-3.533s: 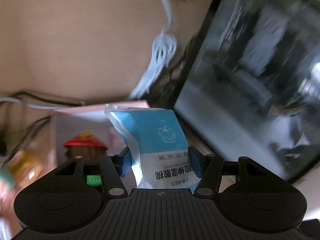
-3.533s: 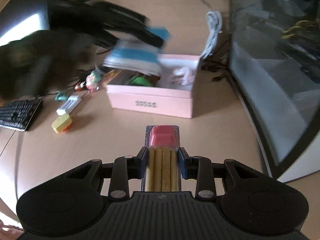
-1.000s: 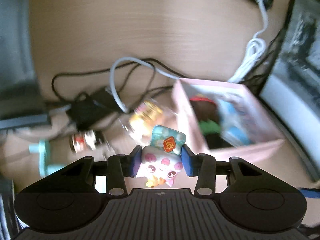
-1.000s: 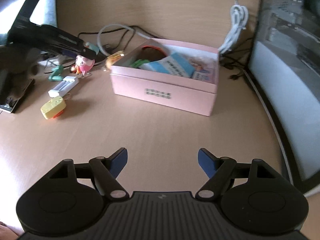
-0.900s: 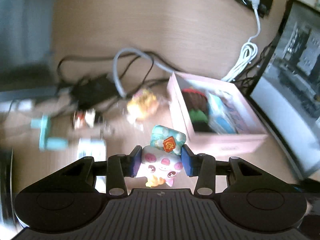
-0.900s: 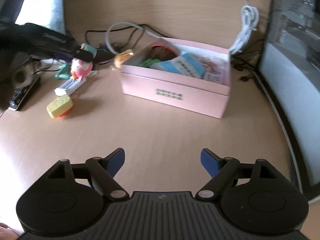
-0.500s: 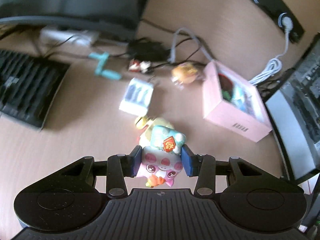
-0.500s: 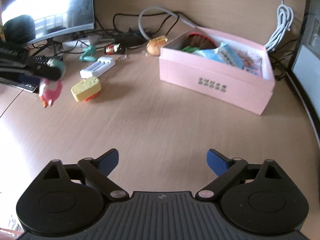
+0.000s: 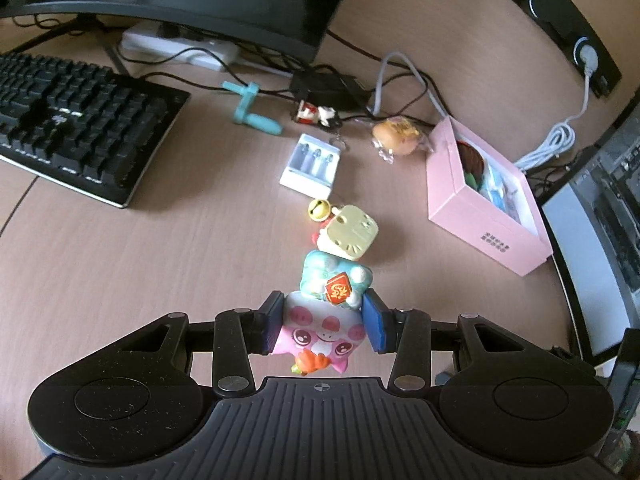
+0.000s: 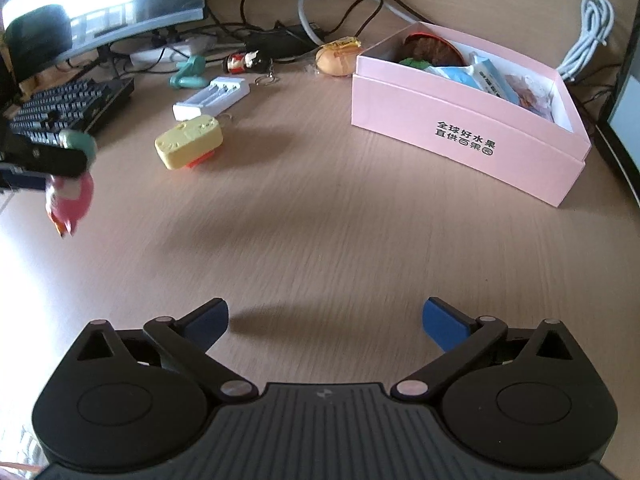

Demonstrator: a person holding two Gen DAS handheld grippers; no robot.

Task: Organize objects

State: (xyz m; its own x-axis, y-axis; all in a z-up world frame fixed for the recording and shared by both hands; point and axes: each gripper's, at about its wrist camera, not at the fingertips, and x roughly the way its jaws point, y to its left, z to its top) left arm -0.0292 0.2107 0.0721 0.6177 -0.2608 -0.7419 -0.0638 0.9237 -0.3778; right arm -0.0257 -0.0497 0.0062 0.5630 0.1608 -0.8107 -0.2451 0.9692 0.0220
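My left gripper (image 9: 323, 324) is shut on a pink and teal toy figure (image 9: 326, 312) and holds it high above the desk. From the right wrist view the toy figure (image 10: 70, 196) hangs at the far left in the left gripper (image 10: 48, 164). The open pink box (image 9: 486, 204) sits to the right; in the right wrist view the pink box (image 10: 468, 136) holds a blue packet (image 10: 484, 80) and other items. My right gripper (image 10: 324, 322) is open and empty, low over bare desk.
A yellow block toy (image 10: 188, 142), a white battery case (image 10: 212, 98), a teal clip (image 10: 186, 72), a small doll keychain (image 10: 244, 62) and a wrapped bun (image 10: 338, 58) lie left of the box. A black keyboard (image 9: 76, 124), monitors and cables line the back.
My left gripper pulled back and up from the box area with the toy figure still held. My right gripper, open, moved lower and nearer the desk.
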